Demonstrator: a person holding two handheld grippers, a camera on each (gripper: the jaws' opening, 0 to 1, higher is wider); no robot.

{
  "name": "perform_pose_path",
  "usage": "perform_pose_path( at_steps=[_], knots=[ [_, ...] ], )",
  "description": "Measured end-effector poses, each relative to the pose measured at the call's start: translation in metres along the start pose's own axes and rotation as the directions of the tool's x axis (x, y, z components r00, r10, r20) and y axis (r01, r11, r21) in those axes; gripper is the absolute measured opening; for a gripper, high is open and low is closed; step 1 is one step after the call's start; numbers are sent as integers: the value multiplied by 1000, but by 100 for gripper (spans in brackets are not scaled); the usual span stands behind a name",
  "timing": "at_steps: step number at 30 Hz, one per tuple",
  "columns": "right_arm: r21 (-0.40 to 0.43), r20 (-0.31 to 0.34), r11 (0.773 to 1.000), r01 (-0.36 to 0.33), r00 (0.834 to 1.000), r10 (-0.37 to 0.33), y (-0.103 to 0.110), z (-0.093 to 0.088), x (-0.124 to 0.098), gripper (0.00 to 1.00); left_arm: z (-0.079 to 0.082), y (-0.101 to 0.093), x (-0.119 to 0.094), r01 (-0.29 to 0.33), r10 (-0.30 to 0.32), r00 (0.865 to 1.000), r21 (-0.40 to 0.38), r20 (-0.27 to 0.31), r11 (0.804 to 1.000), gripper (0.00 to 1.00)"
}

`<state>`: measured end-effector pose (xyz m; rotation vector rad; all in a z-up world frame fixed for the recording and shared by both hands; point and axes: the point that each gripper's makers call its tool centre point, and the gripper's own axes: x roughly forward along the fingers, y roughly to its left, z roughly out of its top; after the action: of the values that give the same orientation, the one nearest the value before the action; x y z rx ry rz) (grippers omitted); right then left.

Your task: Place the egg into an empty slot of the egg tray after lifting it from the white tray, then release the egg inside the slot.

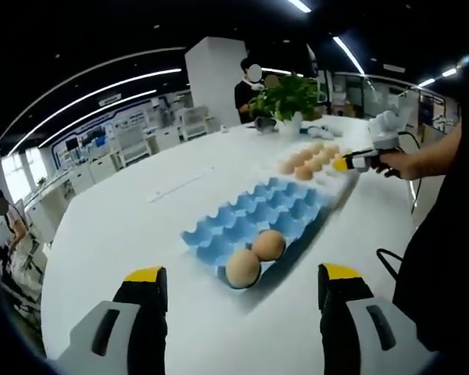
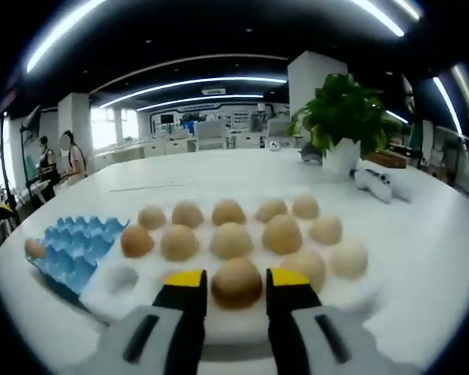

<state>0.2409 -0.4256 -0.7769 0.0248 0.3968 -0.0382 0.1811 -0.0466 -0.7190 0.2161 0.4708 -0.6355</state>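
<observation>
Right gripper (image 2: 236, 291): jaws flank an egg (image 2: 236, 283) in the white tray (image 2: 352, 297); contact seemingly made, its base hidden.
Left gripper (image 1: 242, 289): spread, holding nothing, above the surface (image 1: 117, 226).
Egg tray (image 1: 259, 212): blue, two eggs at its near end; partly cut off in the right gripper view.

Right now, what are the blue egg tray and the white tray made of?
The blue egg tray looks like moulded paper pulp or thin plastic: matte, with pressed cups and ridges; which one is hard to tell. The white tray looks like foam or soft plastic: thick, smooth and dull white, with rounded hollows. The egg between the right gripper jaws has a matte brown shell.
</observation>
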Motion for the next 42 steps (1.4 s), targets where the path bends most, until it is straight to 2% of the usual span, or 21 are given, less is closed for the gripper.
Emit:
perform_pose_path(
  at_steps=[2, 6, 8, 9, 11, 13, 16, 18, 21, 24, 26, 29, 34, 39, 42],
  knots=[
    [-13, -5, 1000, -1, 1000, 0, 0, 0, 1, 30, 5, 1, 0, 17, -16, 1000, -62, 17, 998, 87],
    [-17, -13, 1000, 4, 1000, -4, 0, 0, 2, 30, 2, 2, 1, 32, -33, 999, -83, -8, 996, 91],
    [-19, -12, 1000, 3, 1000, -4, 0, 0, 2, 30, 5, -4, 1, 66, -65, 998, -125, 15, 990, 97],
    [-19, -12, 1000, 3, 1000, -4, 0, 0, 2, 30, 2, -3, 1, 65, -67, 998, -145, -9, 987, 96],
    [-21, -12, 1000, 4, 1000, -4, 1, 0, 3, 30, 1, 1, 1, 44, -46, 999, -104, -18, 994, 90],
    [-20, -11, 1000, 4, 1000, -5, 0, 0, 3, 30, 0, 1, 1, 46, -48, 998, -91, -26, 995, 88],
    [-22, -12, 1000, 5, 1000, -5, 0, 0, 3, 30, 8, 0, -1, 62, -60, 998, -186, 16, 981, 90],
    [-22, -13, 1000, 5, 1000, -5, 0, 0, 3, 30, 15, 7, -2, 39, -28, 998, -225, 53, 974, 91],
    [-20, -12, 1000, 5, 1000, -6, 0, 0, 3, 30, 16, 9, -2, 30, -20, 999, -208, 49, 978, 92],
    [-20, -11, 1000, 6, 1000, -6, 0, 0, 3, 30, 16, 3, -2, 52, -43, 998, -226, 44, 973, 94],
    [-20, -10, 1000, 6, 1000, -6, -1, 0, 3, 30, 15, 1, -1, 55, -46, 998, -223, 46, 973, 92],
    [-19, -11, 1000, 5, 1000, -5, -1, 0, 3, 30, 12, -1, -1, 39, -38, 999, -189, 12, 981, 85],
    [-30, -15, 1000, 0, 1000, 0, -1, -1, 3, 29, 18, 3, -4, 25, -17, 999, -201, 43, 979, 86],
    [-43, -28, 999, -8, 1000, 7, -1, -1, 4, 27, 17, 6, -5, 20, -12, 999, -200, 39, 980, 86],
    [-135, -41, 990, -36, 999, 31, 3, 0, 5, 26, 17, 4, -4, 27, -21, 999, -192, 36, 981, 86]
  ],
)
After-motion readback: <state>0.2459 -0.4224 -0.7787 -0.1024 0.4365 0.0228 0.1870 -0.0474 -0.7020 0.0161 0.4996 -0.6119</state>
